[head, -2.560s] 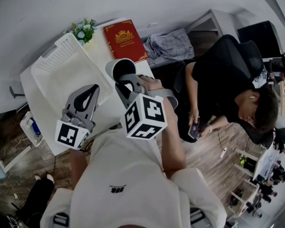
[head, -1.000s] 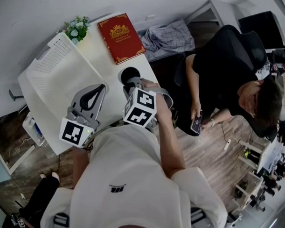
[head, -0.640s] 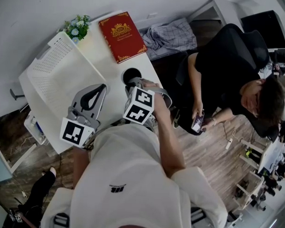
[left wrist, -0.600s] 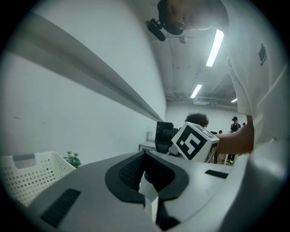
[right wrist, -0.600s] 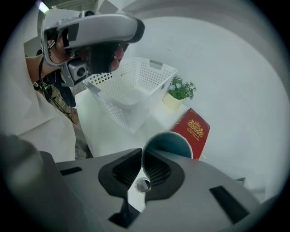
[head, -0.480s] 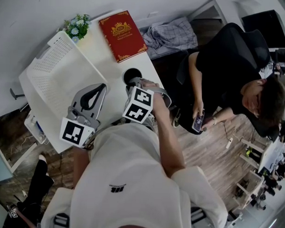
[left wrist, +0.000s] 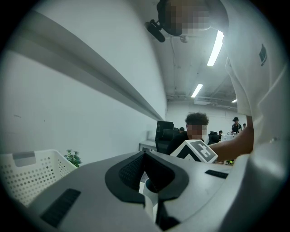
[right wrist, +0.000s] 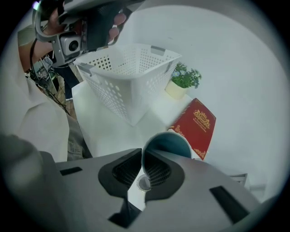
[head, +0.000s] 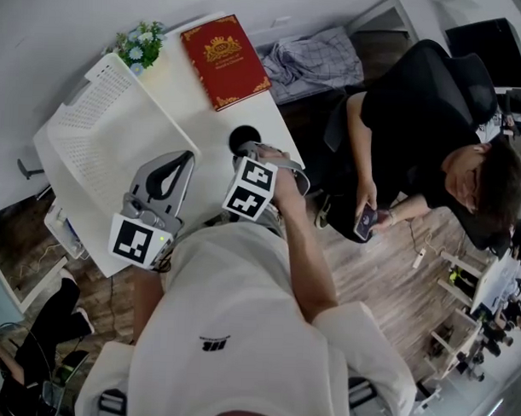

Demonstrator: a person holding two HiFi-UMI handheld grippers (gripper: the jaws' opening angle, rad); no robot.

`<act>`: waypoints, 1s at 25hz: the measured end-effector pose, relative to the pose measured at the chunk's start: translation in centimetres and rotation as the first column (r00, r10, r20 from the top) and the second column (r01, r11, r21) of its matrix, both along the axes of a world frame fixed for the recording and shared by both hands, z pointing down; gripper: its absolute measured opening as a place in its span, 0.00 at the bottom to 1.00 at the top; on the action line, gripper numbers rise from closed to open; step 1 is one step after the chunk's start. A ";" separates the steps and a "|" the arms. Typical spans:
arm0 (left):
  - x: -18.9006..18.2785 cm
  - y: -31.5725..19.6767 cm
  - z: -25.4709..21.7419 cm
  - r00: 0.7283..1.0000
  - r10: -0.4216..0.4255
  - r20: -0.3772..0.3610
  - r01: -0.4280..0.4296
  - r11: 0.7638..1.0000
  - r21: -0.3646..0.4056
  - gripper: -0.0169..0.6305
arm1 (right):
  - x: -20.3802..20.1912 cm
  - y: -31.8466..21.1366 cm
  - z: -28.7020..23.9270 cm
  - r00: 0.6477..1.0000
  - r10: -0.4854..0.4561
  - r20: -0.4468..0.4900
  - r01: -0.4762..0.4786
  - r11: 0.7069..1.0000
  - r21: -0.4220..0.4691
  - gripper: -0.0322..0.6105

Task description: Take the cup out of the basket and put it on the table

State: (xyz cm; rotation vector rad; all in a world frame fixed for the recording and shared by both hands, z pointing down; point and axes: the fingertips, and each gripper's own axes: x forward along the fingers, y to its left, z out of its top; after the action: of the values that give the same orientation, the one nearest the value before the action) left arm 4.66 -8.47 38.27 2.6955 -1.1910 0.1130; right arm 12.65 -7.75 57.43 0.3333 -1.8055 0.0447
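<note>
change: a couple of seconds back the cup [head: 243,139] was held high at the basket's near corner, with its pale side showing. Now we see it lower and further right, well clear of the basket [head: 83,99].
meaning: we judge that taking it out is done and that we are late in the set-down. Only the release is left.
cup location: over the bare table [head: 214,116] strip between the basket and the table's right edge, with the red book [head: 225,61] beyond it. The base is hidden, so we can't tell whether it touches the table.
cup pointing: the mouth faces up at the head view and shows as a dark round opening. The long axis is about upright.
right gripper [head: 251,150]: clamped on the cup's wall at the rim. The right gripper view shows the rim running between the pads [right wrist: 156,170], with the teal inside visible.
left gripper [head: 184,160]: jaws pressed together with nothing in them, parked over the basket's near edge.
risk: we think opening before the base seats could tip the cup.
</note>
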 end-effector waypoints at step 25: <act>0.1 -0.2 0.7 1.000 0.003 0.009 -0.003 1.000 -0.017 0.04 | 0.3 0.3 3.6 0.999 -0.007 -0.040 0.007 1.000 0.006 0.10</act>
State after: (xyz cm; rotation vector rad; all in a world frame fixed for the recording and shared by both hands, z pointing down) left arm 4.71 -8.71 38.94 2.6850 -1.1831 0.1352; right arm 12.95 -7.48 61.05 0.3300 -1.7671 0.0268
